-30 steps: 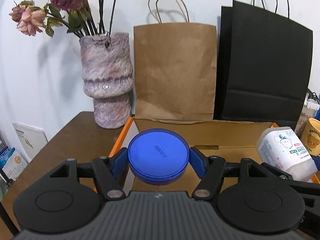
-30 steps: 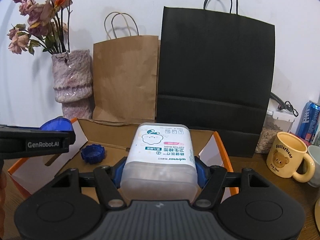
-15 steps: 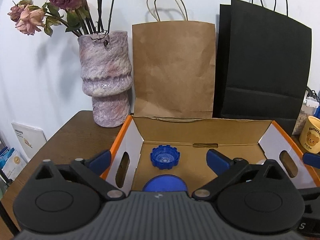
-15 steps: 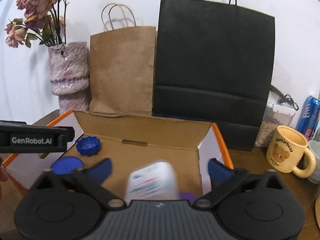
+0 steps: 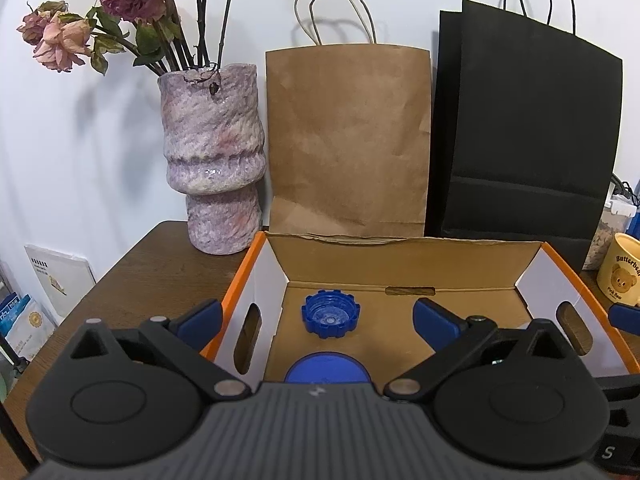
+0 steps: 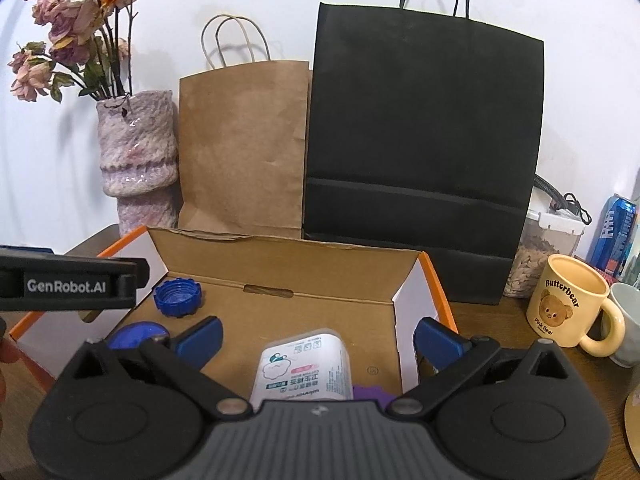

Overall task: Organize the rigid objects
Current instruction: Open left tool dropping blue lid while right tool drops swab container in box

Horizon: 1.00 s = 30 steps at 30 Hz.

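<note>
An open cardboard box (image 5: 400, 264) (image 6: 280, 252) with orange edges sits on the wooden table. On its floor lie a ribbed blue cap (image 5: 330, 314) (image 6: 177, 297), a flat blue round lid (image 5: 327, 368) (image 6: 136, 333) and a clear tub of cotton buds (image 6: 305, 365) beside a purple item (image 6: 370, 394). My left gripper (image 5: 318, 320) hangs open above the round lid, holding nothing. My right gripper (image 6: 318, 338) hangs open above the tub, empty too. The left gripper's black body (image 6: 72, 284) shows at the left of the right wrist view.
Behind the box stand a mottled vase of dried roses (image 5: 214, 160) (image 6: 138, 160), a brown paper bag (image 5: 348, 140) (image 6: 244, 148) and a black paper bag (image 5: 524, 140) (image 6: 424, 152). At the right are a yellow bear mug (image 6: 568, 306) (image 5: 622, 276), a jar (image 6: 540, 256) and a blue can (image 6: 616, 232).
Both grippers opened wide. The blue round lid dropped from the left gripper onto the box floor; the cotton-bud tub fell from the right gripper and now lies in the box.
</note>
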Each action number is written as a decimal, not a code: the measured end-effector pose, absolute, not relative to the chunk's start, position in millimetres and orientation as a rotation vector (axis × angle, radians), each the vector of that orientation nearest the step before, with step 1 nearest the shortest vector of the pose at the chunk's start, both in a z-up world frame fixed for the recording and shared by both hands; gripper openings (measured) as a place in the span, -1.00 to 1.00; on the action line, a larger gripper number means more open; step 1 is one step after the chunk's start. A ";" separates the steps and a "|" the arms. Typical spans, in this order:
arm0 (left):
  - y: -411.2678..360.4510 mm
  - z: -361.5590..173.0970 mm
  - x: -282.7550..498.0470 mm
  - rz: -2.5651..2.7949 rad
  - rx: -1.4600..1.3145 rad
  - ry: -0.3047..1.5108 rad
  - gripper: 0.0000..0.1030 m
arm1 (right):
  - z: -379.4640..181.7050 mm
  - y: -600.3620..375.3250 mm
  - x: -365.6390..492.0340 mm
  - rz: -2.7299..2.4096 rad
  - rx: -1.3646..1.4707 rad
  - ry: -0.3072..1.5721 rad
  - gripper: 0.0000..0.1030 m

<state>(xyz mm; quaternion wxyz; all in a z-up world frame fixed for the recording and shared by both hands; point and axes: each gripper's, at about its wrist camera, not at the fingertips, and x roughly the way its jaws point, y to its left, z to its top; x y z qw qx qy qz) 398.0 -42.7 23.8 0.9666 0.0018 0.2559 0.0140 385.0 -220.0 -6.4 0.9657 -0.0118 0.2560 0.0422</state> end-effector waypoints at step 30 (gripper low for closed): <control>-31.2 41.7 334.6 0.005 -0.020 0.490 1.00 | 14.9 -225.8 311.1 0.089 -0.038 0.463 1.00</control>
